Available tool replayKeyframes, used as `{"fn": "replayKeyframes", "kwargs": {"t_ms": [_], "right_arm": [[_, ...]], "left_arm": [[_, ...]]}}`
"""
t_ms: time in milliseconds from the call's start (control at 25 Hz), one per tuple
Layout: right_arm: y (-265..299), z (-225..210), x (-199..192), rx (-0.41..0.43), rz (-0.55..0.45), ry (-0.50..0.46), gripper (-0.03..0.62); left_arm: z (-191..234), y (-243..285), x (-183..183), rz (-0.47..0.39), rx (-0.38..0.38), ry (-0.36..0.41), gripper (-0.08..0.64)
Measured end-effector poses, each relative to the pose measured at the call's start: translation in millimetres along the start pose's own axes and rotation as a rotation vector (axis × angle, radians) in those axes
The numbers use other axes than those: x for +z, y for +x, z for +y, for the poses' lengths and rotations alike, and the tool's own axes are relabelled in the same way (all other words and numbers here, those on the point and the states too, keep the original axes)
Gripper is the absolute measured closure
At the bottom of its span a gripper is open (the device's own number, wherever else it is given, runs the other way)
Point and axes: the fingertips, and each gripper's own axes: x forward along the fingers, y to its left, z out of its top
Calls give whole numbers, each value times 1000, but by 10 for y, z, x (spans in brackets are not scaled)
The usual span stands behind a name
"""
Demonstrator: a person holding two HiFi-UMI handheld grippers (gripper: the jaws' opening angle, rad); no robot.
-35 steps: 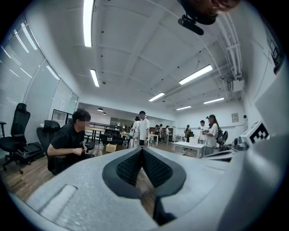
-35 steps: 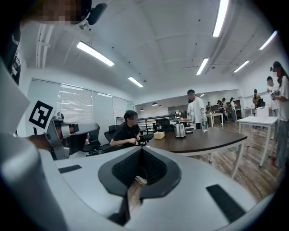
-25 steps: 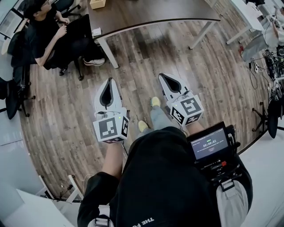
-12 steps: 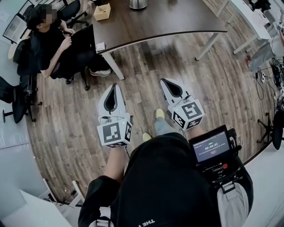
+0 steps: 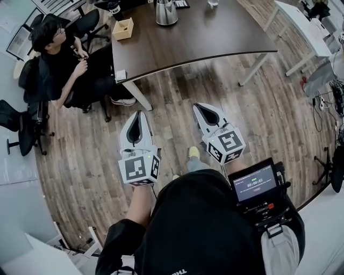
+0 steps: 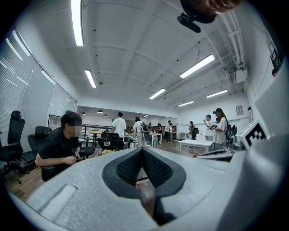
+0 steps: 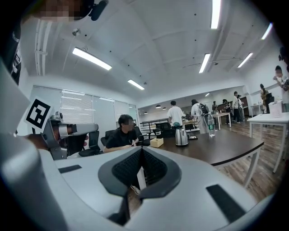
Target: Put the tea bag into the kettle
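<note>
A steel kettle (image 5: 166, 12) stands at the far side of a dark brown table (image 5: 204, 37); the right gripper view shows the kettle (image 7: 181, 136) too. A small open wooden box (image 5: 123, 28) sits near the table's left corner. No tea bag shows in any view. My left gripper (image 5: 136, 115) and right gripper (image 5: 202, 107) hang side by side over the wood floor, short of the table. Both are shut with nothing between the jaws, as the left gripper (image 6: 142, 151) and right gripper (image 7: 142, 151) also show in their own views.
A person in black (image 5: 59, 59) sits on an office chair at the table's left end. A water bottle (image 7: 210, 124) stands on the table right of the kettle. A white table (image 5: 301, 27) is at the far right. Table legs (image 5: 138, 94) stand ahead.
The table has come nearer in the head view, and the kettle and wooden box now show at its top edge. Both grippers stay shut and side by side.
</note>
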Motion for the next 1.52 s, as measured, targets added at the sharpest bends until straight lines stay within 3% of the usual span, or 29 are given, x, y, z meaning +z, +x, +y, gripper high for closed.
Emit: {"fn": "replayKeyframes", "kwargs": {"t_ms": [560,920,1520], "right_arm": [[329,-727,149,44,-13,-6,586],[337,-792,186,62,-34,-7,586],[628,-695,209,66,-24,11,586]], "left_arm": [[-265,719,13,13,41,17,574],[-321,709,11,15,62,27,574],[-57,804,44,15,77,18,574]]}}
